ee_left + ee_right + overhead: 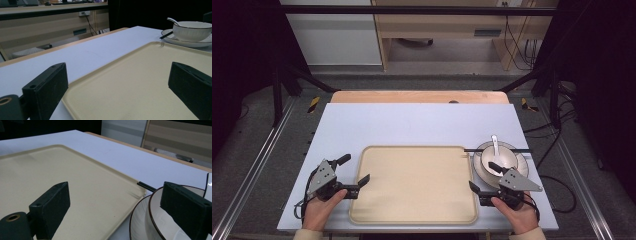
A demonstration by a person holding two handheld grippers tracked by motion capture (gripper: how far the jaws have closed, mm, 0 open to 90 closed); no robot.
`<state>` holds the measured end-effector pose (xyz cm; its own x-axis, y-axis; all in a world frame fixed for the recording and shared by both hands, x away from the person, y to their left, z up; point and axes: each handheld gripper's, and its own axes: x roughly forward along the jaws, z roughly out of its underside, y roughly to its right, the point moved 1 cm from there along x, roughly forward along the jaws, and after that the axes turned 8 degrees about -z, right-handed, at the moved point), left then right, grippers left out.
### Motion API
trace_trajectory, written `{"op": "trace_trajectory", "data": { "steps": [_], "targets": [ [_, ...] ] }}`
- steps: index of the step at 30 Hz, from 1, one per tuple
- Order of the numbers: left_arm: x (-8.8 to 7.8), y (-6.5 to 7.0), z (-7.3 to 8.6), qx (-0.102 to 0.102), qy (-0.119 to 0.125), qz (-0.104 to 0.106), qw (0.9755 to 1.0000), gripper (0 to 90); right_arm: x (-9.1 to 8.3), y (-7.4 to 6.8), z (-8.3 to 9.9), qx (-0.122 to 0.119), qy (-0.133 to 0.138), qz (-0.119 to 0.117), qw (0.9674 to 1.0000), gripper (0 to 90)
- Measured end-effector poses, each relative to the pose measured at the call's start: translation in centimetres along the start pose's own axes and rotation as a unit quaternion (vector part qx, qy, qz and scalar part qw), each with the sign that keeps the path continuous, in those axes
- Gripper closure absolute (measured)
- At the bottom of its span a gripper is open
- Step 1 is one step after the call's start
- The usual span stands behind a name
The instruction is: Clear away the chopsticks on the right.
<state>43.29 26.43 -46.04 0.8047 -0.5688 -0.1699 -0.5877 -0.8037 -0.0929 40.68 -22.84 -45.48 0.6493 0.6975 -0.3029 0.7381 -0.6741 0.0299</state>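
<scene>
High view: we see a white bowl (501, 160) holding a spoon (495, 144), on a plate (523, 162) at three o'clock of the bare beige tray (414, 184). Left gripper (353, 171) and right gripper (482, 178) hover released.

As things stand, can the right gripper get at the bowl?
Probably yes. The right gripper is open and sits right beside the bowl on its plate, with nothing between them. The spoon and chopsticks sit on the far side.
</scene>
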Motion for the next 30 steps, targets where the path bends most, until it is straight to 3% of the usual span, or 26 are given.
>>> {"op": "trace_trajectory", "data": {
  "steps": [9, 10, 12, 15, 16, 17, 20, 21, 22, 25, 28, 29, 30],
  "targets": [
    [0.2, 0.2, 0.2, 0.018, -0.016, -0.001, 0.9997, 2.3, 0.4, -0.8, -0.5, -0.024, -0.033, -0.005, 0.9992, 12.8],
    [0.0, 0.2, 0.1, 0.02, -0.012, -0.002, 0.9997, 2.3, 0.3, -1.0, -1.4, -0.035, -0.052, -0.002, 0.998, 15.7],
    [-0.1, 0.2, 0.1, 0.02, -0.012, -0.002, 0.9997, 2.3, 0.2, -1.0, -1.9, -0.04, -0.06, -0.002, 0.9974, 17.7],
    [-0.3, 0.0, 0.1, 0.018, -0.013, -0.007, 0.9997, 2.3, -1.2, -0.8, -4.1, -0.074, -0.097, 0.011, 0.9925, 21.9],
    [-0.3, 0.0, 0.1, 0.016, -0.012, -0.009, 0.9998, 2.3, -2.5, 0.2, -5.7, -0.079, -0.109, 0.024, 0.9906, 25.3],
    [-0.3, 0.0, 0.1, 0.016, -0.012, -0.009, 0.9998, 2.3, -2.5, 0.2, -5.7, -0.079, -0.109, 0.024, 0.9906, 25.3],
    [-0.3, 0.0, 0.1, 0.017, -0.012, -0.01, 0.9997, 2.3, -4.3, 2.8, -7.7, -0.079, -0.127, 0.054, 0.9873, 29.7],
    [-0.3, 0.0, 0.1, 0.017, -0.011, -0.01, 0.9997, 2.3, -4.9, 3.9, -8.1, -0.08, -0.131, 0.067, 0.9858, 31.9],
    [-0.3, 0.0, 0.1, 0.019, -0.013, -0.01, 0.9997, 2.3, -5.9, 6.3, -8.6, -0.074, -0.139, 0.094, 0.983, 37.5],
    [-0.1, 0.0, 0.2, 0.017, -0.016, -0.01, 0.9997, 2.3, -6.8, 8.8, -8.7, -0.057, -0.139, 0.112, 0.9822, 43.8],
    [-0.1, 0.0, 0.2, 0.016, -0.016, -0.01, 0.9997, 2.3, -7.5, 12.1, -8.2, -0.037, -0.147, 0.136, 0.979, 59.1],
    [-0.1, 0.0, 0.2, 0.017, -0.016, -0.01, 0.9997, 2.4, -7.4, 14.0, -7.5, -0.019, -0.154, 0.137, 0.9783, 67.5],
    [-0.1, 0.0, 0.2, 0.017, -0.016, -0.01, 0.9997, 2.4, -7.4, 14.0, -7.5, -0.019, -0.154, 0.137, 0.9783, 67.5]
  ]
}}
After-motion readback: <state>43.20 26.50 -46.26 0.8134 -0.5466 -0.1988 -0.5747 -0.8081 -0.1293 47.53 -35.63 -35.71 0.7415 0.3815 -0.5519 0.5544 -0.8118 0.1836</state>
